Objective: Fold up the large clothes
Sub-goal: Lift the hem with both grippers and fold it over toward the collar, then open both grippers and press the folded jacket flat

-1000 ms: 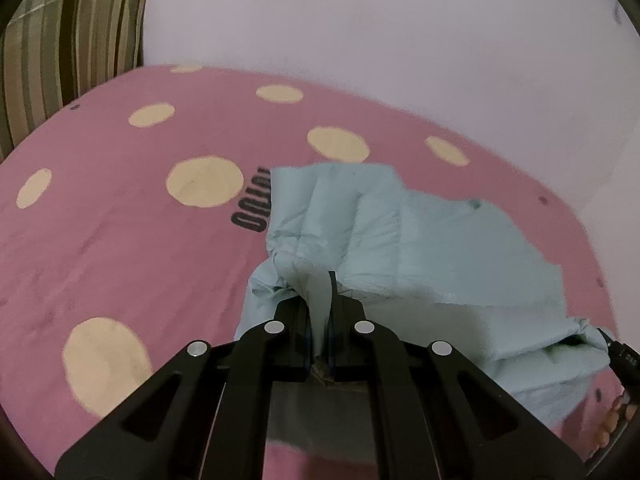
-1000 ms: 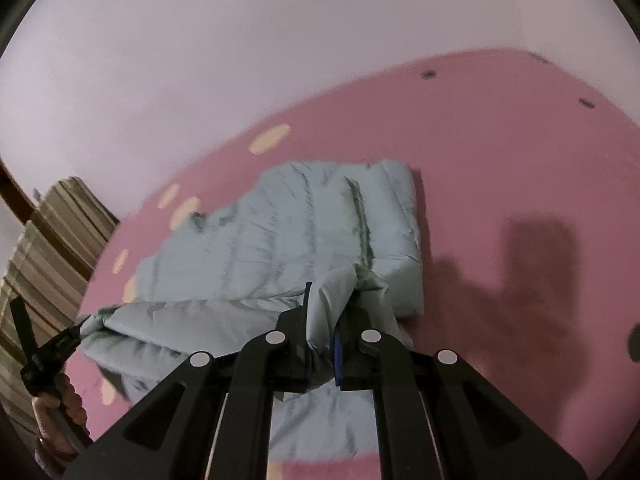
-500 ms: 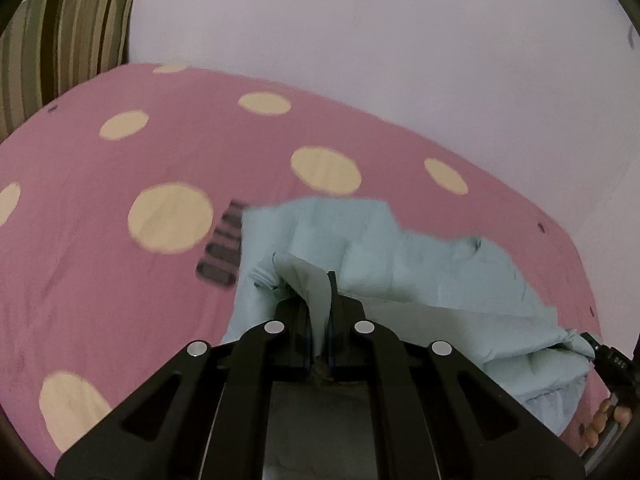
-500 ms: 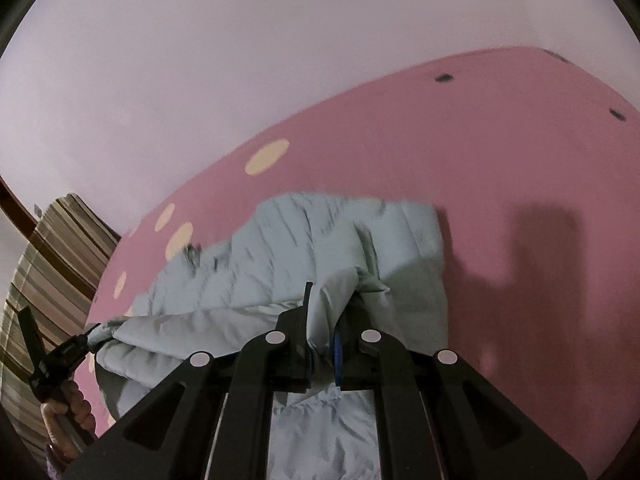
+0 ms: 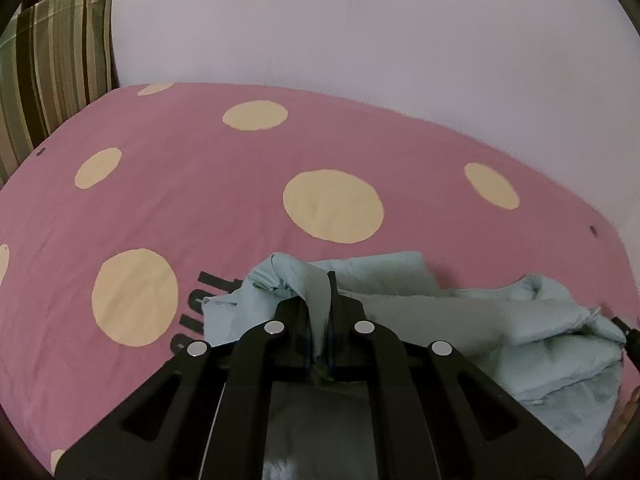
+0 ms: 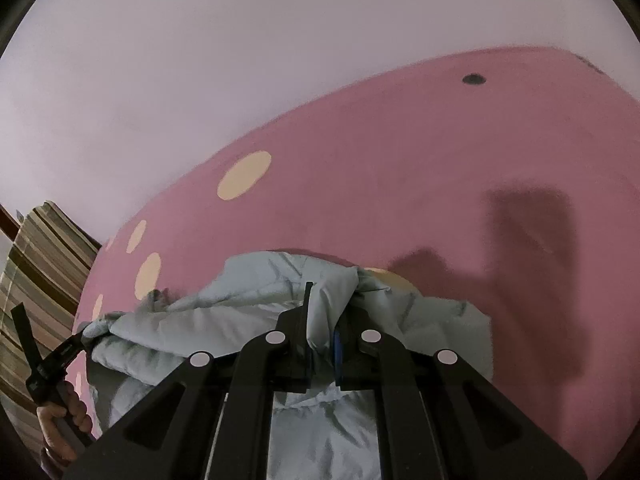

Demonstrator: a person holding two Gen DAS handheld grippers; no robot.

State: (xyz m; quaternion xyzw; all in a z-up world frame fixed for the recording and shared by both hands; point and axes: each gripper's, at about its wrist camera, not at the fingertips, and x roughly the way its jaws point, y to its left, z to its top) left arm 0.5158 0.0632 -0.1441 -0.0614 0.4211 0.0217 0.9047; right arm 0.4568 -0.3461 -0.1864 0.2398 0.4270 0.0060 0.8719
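A pale blue quilted garment lies bunched on the pink bed. My left gripper is shut on a fold of its edge, which stands up between the fingers. In the right wrist view the same garment is lifted in a thick roll. My right gripper is shut on another fold of it. The left gripper also shows at the left edge of the right wrist view, in a hand, holding the garment's far corner.
The pink bed cover carries cream dots and dark lettering. A striped cushion stands at the bed's head, also in the right wrist view. A pale wall runs along the far side.
Both grippers have carried the garment's held edge forward over the rest of it. Less of the flat garment shows ahead, and more bare pink bed lies beyond it.
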